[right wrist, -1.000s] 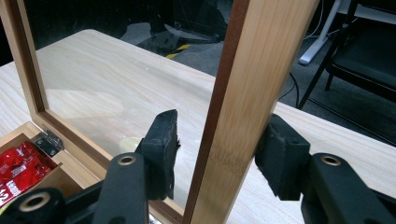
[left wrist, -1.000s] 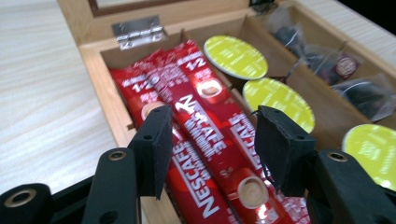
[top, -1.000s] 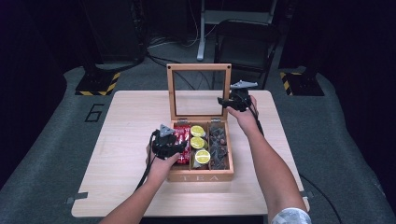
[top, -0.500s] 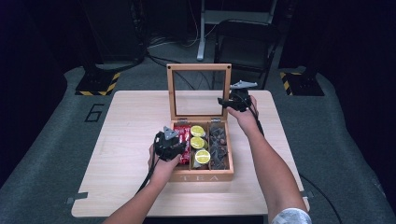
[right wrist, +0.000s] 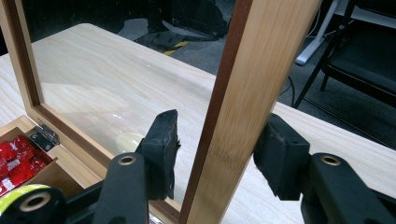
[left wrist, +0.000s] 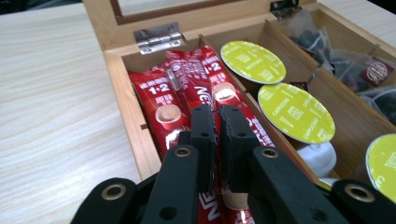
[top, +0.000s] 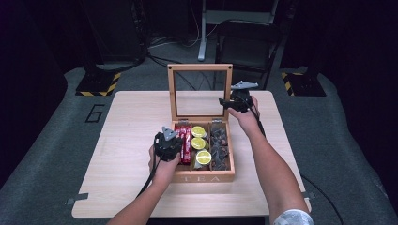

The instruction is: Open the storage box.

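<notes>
A light wooden tea box [top: 202, 177] with three compartments is seen standing near the front middle of a pale wooden table [top: 122, 126], its glass-paned lid [top: 200, 91] raised upright. The lid's right frame post is straddled by the right gripper [right wrist: 215, 140]; its jaws are spread to either side of the wood, and whether the pads touch cannot be told, so the lid appears steadied rather than clamped. The left gripper [left wrist: 217, 122] has been moved, over the last second, from the box's left edge to a place over the left compartment, where red instant-coffee sachets [left wrist: 187, 88] lie side by side. Its jaws are drawn nearly together, and a thin edge of sachet seems pinched between them, though this cannot be told for certain. Yellow-lidded coffee capsules [left wrist: 252, 61] fill the middle compartment, and dark tea bags [top: 219, 145] the right one. The shift suggests that a sachet is about to be lifted out.
</notes>
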Demonstrator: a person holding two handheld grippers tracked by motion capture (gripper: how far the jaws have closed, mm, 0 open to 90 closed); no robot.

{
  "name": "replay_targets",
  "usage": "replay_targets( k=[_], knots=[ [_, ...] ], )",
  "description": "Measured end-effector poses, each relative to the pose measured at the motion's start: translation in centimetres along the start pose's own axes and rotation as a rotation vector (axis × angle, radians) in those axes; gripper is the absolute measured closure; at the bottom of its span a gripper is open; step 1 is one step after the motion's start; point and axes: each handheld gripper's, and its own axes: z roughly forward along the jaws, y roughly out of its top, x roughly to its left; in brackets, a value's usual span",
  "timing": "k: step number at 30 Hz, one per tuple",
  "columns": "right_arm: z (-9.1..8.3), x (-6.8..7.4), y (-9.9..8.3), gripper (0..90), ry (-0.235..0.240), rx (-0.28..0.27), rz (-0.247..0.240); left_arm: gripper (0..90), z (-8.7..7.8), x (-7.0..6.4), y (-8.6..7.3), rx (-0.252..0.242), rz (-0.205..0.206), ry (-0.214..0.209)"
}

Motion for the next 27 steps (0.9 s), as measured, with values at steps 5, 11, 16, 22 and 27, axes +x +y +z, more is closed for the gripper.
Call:
replay_targets(
  k=[5,11,16,22,27],
  knots=[
    [-0.03,-0.01,-0.01,50.7,-0.001,0.001,-0.001,86.0,-0.15,0.08,0.07,-0.005,-0.014,-0.002],
    [0.01,-0.01,-0.03,50.7,0.0,0.001,-0.001,86.7,-0.4,0.45,0.24,-0.01,-0.036,-0.007],
    [0.0,0.0,-0.03,50.7,-0.003,0.002,-0.003,87.7,-0.51,0.55,0.29,-0.011,-0.034,-0.011],
    [0.01,0.0,-0.03,50.7,-0.003,0.003,-0.004,88.0,-0.69,0.66,0.44,-0.013,-0.027,-0.007],
    [0.0,-0.01,-0.03,50.9,-0.002,0.003,-0.004,88.1,-0.97,0.96,0.62,-0.018,-0.029,-0.006]
  ],
)
